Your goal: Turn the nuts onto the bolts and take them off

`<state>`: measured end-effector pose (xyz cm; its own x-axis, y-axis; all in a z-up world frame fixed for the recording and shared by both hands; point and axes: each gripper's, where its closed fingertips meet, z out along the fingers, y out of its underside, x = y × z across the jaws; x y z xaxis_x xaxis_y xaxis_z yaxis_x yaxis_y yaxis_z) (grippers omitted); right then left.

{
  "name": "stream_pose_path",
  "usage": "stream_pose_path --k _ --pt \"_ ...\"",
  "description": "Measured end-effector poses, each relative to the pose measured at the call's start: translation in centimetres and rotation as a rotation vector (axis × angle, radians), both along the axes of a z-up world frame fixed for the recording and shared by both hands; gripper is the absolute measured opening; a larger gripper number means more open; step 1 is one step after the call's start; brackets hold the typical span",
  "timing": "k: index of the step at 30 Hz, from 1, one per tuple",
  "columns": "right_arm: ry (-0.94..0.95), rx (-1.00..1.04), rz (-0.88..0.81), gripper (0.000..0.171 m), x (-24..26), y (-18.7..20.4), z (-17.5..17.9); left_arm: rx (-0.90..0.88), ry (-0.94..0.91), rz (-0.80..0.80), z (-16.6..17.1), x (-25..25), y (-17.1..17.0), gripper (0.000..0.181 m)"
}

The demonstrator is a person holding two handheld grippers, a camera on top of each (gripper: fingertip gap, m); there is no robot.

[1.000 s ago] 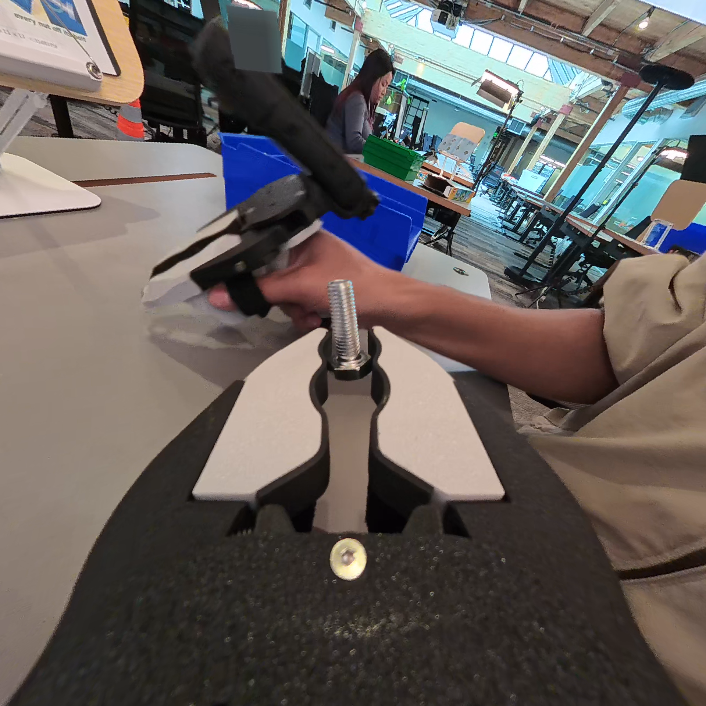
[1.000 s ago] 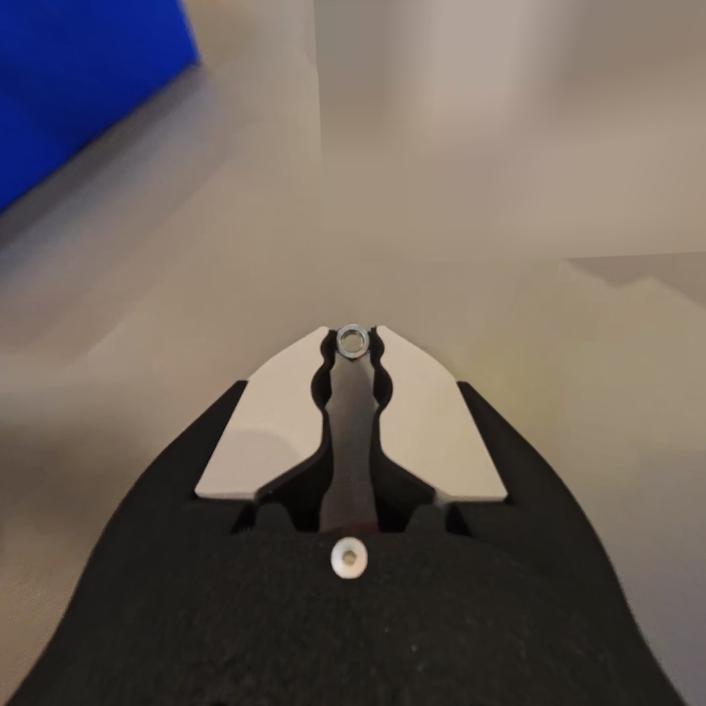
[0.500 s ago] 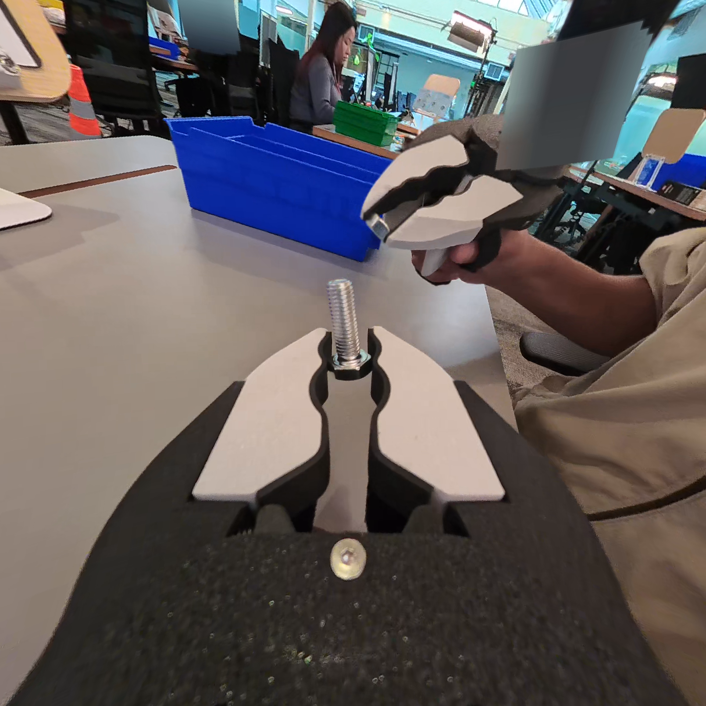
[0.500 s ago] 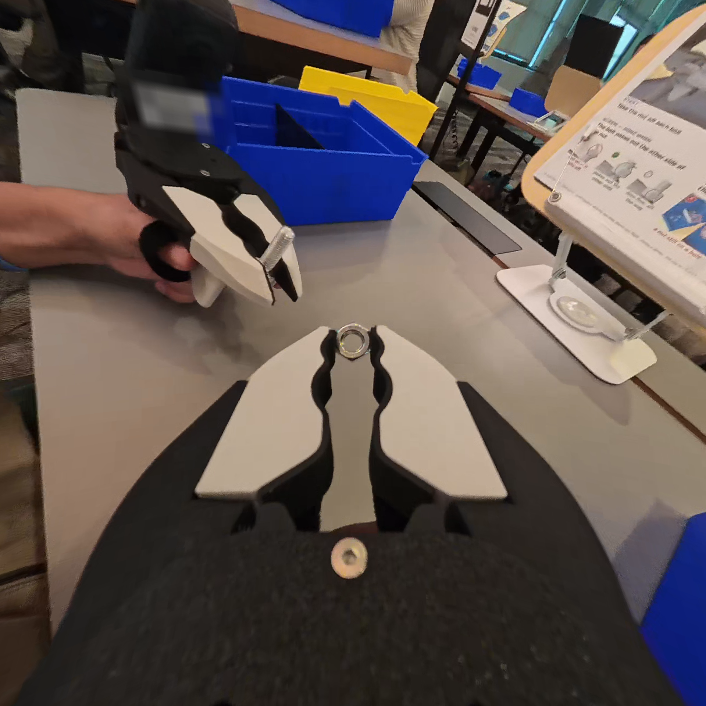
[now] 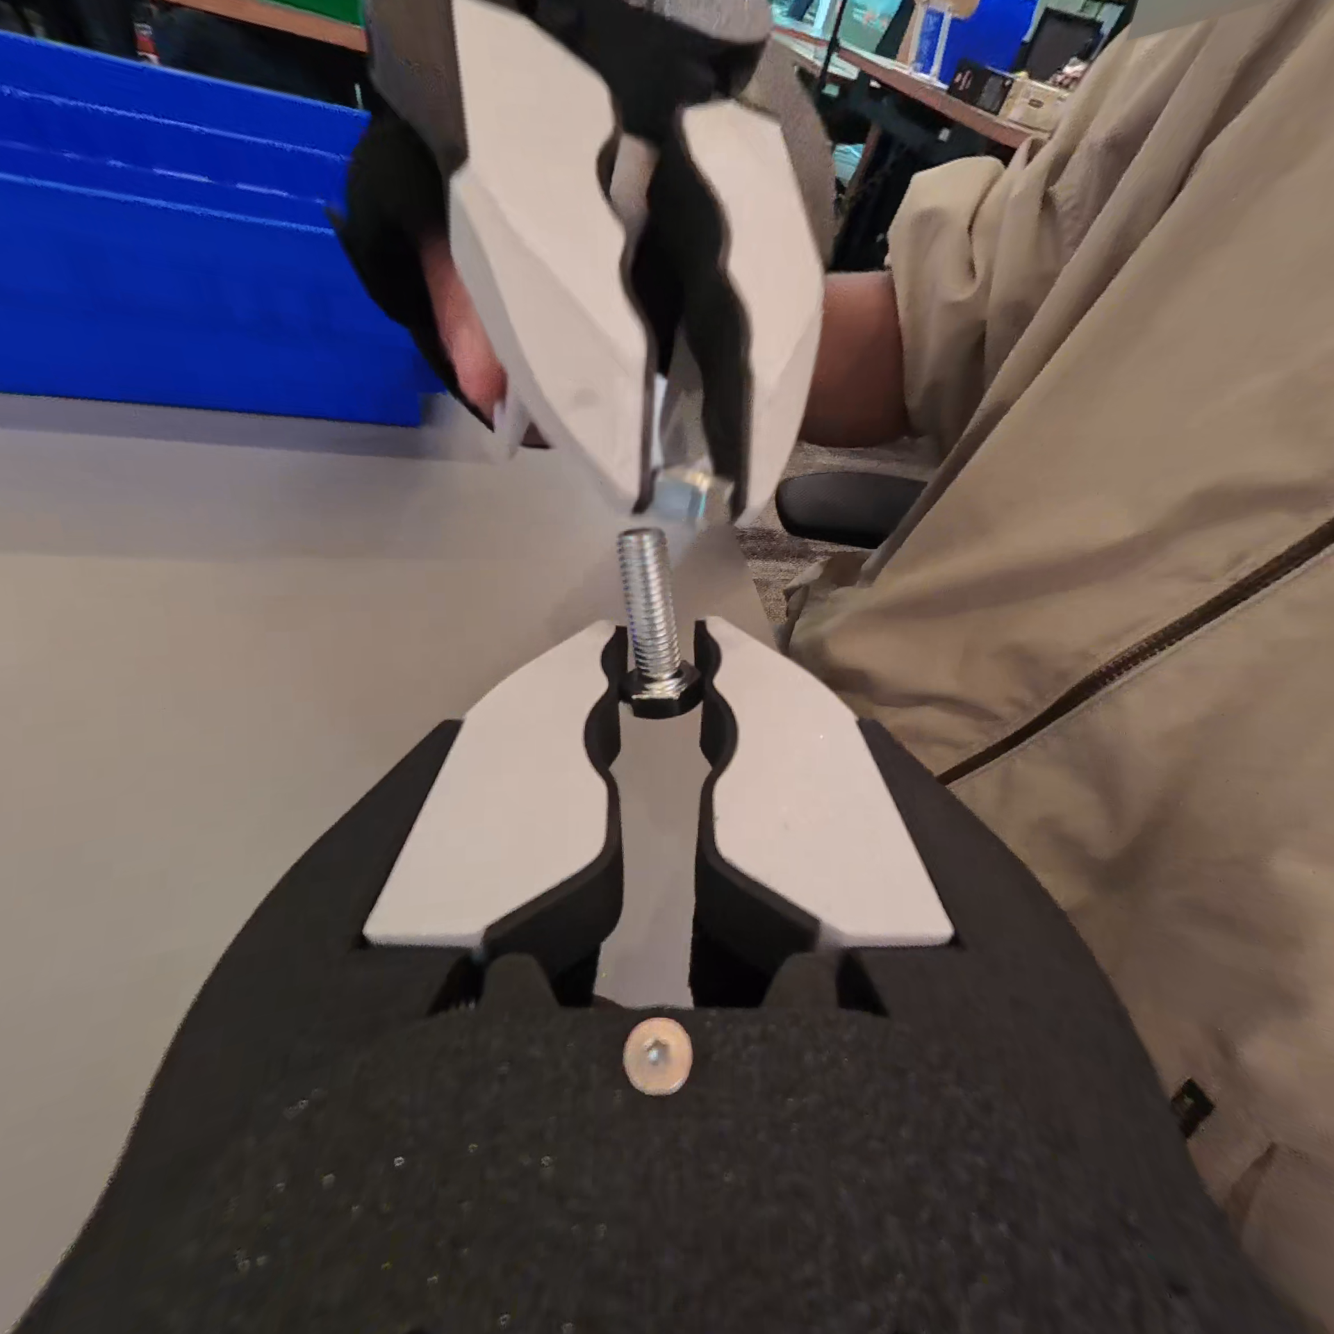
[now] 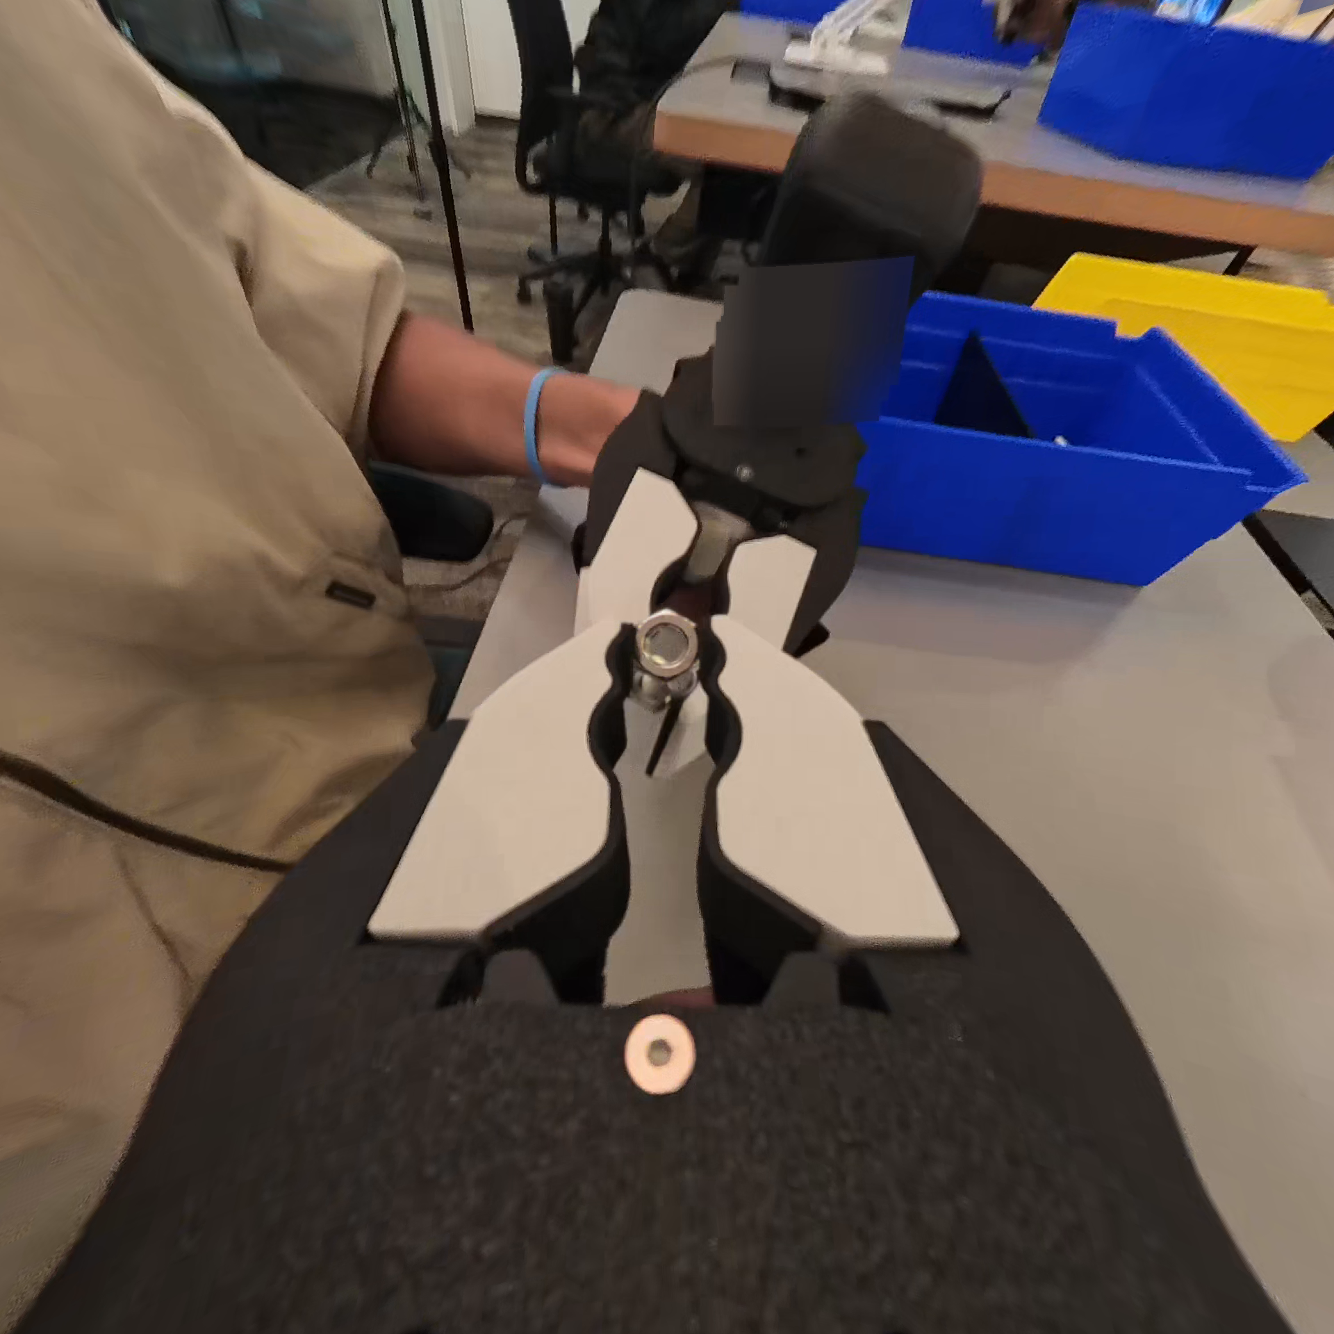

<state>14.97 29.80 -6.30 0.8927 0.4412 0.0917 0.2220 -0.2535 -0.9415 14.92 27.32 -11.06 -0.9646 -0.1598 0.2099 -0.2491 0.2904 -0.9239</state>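
Both wrist views face each other closely, sharing the bolt [image 5: 647, 599].

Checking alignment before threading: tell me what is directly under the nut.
Under the nut, held by the right tool, stands the bolt, its head clamped in the left tool. A small gap separates them. The nut's bore is hidden here.

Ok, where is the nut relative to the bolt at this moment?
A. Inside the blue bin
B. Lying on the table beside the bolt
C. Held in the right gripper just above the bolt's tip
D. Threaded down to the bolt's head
C: the right gripper pinches the nut just above the threaded tip of the bolt, which the left gripper holds by its head.
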Motion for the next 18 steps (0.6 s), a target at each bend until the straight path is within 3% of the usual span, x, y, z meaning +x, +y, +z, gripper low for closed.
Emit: stream_pose_path --k 12,18 --pt "0.013 -0.044 0.029 0.017 0.3 -0.7 -1.0 -0.003 -0.028 -0.039 -0.1 -0.2 -0.8 0.017" --pt "0.068 -0.033 -0.039 0.017 1.5 -0.7 -1.0 -0.006 -0.104 0.096 0.2 1.4 -0.4 0.017"
